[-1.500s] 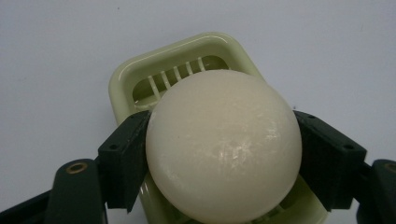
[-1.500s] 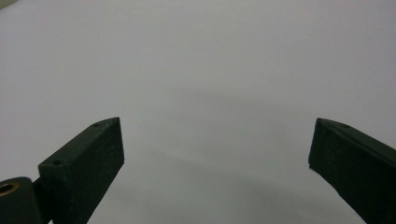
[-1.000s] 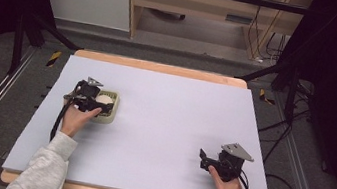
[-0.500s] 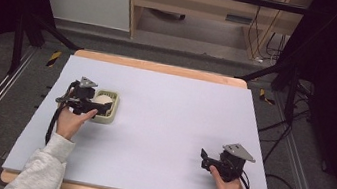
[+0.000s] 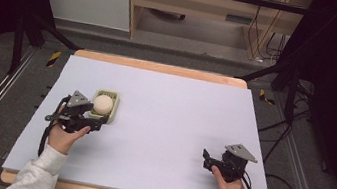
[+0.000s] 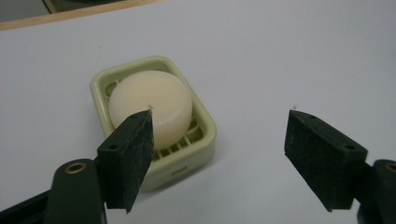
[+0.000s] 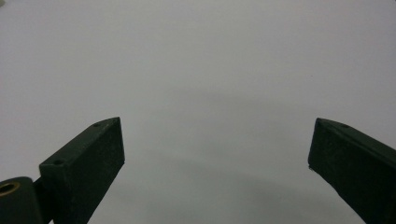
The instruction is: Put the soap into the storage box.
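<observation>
A round cream soap bar [image 5: 102, 104] [image 6: 150, 105] lies in a pale green slatted soap dish [image 5: 114, 99] [image 6: 204, 135] on the left half of the white table. My left gripper [image 5: 100, 122] [image 6: 219, 140] is open just in front of the dish, jaws wide apart with nothing between them; its left jaw overlaps the soap's near edge in the left gripper view. Near the front right of the table, my right gripper [image 5: 205, 158] [image 7: 217, 154] is open over bare table surface and holds nothing.
The white table top [image 5: 173, 115] has a wooden rim [image 5: 160, 67] at the far edge. Black frame legs [image 5: 18, 36] stand at both sides, and cables [image 5: 281, 136] lie on the floor at the right. A wooden shelf unit [image 5: 204, 9] stands behind the table.
My left gripper has drawn back from over the soap dish toward the near left, and the soap now shows uncovered. The right gripper has stayed put.
</observation>
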### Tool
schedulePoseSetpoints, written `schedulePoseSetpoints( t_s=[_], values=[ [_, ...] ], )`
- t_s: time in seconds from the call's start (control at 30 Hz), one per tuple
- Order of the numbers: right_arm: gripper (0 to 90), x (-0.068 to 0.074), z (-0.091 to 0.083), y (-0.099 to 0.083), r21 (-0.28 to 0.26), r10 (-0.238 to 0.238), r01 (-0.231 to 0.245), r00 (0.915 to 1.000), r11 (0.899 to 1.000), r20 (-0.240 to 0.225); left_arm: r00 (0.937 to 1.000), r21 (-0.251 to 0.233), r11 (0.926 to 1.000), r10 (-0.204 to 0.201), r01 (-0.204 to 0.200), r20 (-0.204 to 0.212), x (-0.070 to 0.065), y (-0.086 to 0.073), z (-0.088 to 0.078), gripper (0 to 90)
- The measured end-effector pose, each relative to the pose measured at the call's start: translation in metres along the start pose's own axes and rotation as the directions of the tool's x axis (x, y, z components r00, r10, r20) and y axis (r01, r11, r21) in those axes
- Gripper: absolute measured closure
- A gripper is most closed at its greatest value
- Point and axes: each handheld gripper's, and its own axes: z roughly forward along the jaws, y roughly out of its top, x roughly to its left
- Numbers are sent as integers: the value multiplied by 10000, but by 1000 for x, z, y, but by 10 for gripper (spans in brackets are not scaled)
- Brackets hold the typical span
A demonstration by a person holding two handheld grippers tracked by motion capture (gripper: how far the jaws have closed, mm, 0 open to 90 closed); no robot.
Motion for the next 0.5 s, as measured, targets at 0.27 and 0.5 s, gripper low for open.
schedulePoseSetpoints(
  t_s=[0.27, 0.5],
  values=[
    [41, -5, 1, -2, 90, 84, -85, 9999, 9999, 123, 9998, 353, 9993, -82, 88, -192, 7, -34, -17, 214],
    [41, -10, -1, -6, 239, -40, 34, 9996, 9997, 279, 9994, 727, 9972, -147, 168, -299, 14, -58, -25, 182]
  ],
)
